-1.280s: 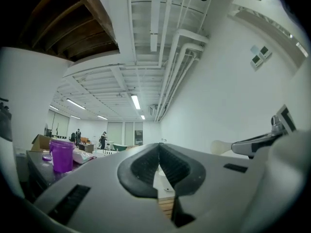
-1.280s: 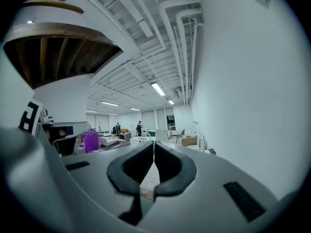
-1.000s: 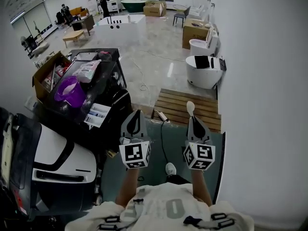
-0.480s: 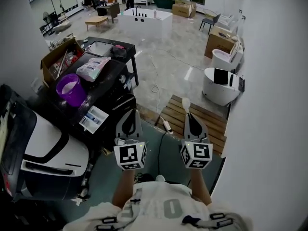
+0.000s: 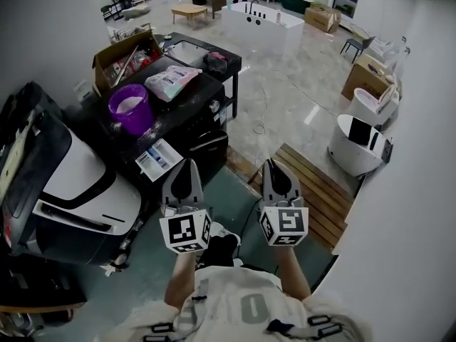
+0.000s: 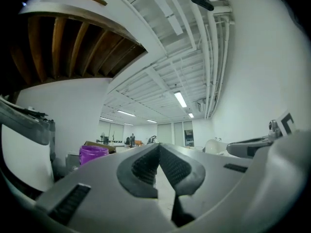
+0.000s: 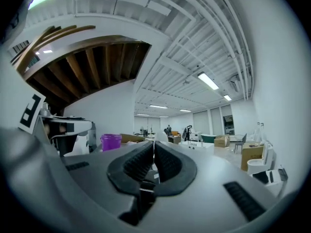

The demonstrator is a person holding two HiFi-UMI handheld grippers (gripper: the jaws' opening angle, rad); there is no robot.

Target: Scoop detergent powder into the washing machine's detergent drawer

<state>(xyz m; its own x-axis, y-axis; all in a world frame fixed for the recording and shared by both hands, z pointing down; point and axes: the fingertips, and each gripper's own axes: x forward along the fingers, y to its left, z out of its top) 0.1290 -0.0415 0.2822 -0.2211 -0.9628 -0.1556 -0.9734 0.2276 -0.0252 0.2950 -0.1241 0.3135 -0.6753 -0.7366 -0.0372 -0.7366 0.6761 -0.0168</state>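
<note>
Both tools are up in front of me. My left gripper (image 5: 189, 166) is clenched on nothing, jaws pressed flat together. My right gripper (image 5: 273, 165) is clenched too, pinching what I take for the small white plastic scoop (image 7: 159, 136), a pale sliver poking past the tips.

Here's the change: a second ago I faced the wooden slatted pallet (image 5: 320, 194). Now I've swung left, and the work has slid in ahead of the tools. Just ahead-left of the left gripper sits the white pulled-out drawer with blue inserts (image 5: 158, 159), likely the detergent drawer. Further ahead-left stands the purple plastic tub of white powder (image 5: 131, 108) on the black table (image 5: 187, 107), with a pale detergent bag (image 5: 173, 82) beyond it. Nothing is scooped yet, I'd say; I'm lining up for the tub.
</note>
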